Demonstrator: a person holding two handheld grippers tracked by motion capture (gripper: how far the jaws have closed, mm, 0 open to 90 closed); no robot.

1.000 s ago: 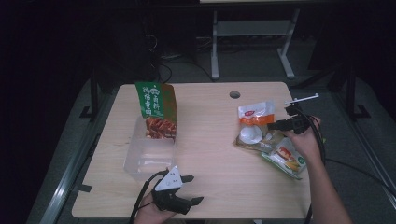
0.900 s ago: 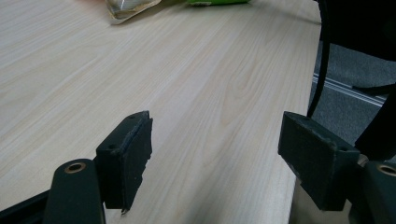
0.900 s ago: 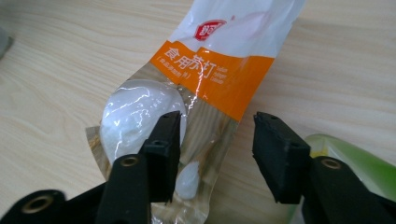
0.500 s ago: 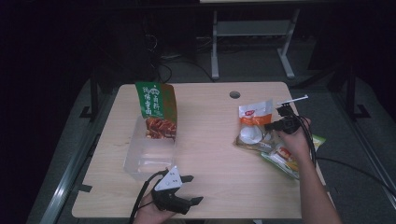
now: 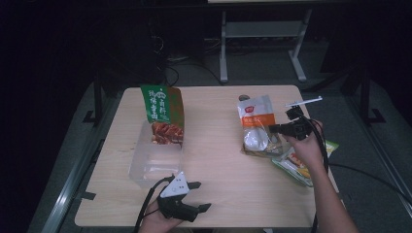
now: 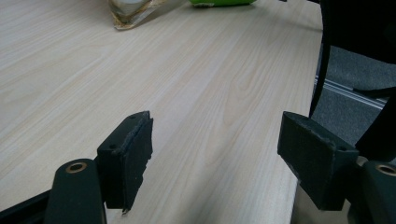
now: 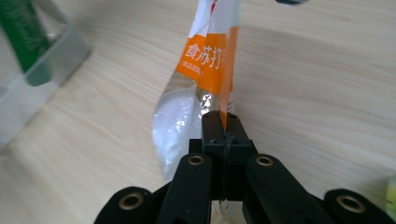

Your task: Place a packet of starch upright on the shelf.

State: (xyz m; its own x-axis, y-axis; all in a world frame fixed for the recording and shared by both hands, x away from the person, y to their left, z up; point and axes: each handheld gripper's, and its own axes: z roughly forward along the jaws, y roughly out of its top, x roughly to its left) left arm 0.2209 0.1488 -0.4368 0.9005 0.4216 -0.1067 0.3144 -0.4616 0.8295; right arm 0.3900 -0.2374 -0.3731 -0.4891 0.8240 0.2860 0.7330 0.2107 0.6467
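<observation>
An orange-and-white snack bag (image 5: 255,119) lies at the right of the wooden table (image 5: 218,165). My right gripper (image 5: 273,129) is at its right edge. In the right gripper view the jaws have just closed and my right gripper (image 7: 224,123) is shut on the edge of the bag (image 7: 205,56), which stands up from the pads. At the table's near edge my left gripper (image 5: 201,195) rests open. In the left gripper view my left gripper (image 6: 215,158) has bare tabletop between its pads (image 6: 135,158).
A green snack bag (image 5: 162,109) stands in a clear plastic box (image 5: 155,162) at the left. A green-and-yellow packet (image 5: 301,167) lies under the right forearm near the right edge. A round hole (image 5: 244,97) is in the tabletop at the back.
My right gripper has shifted left to the orange-and-white bag and shut on its edge, raising that edge a little. The left gripper has stayed put.
</observation>
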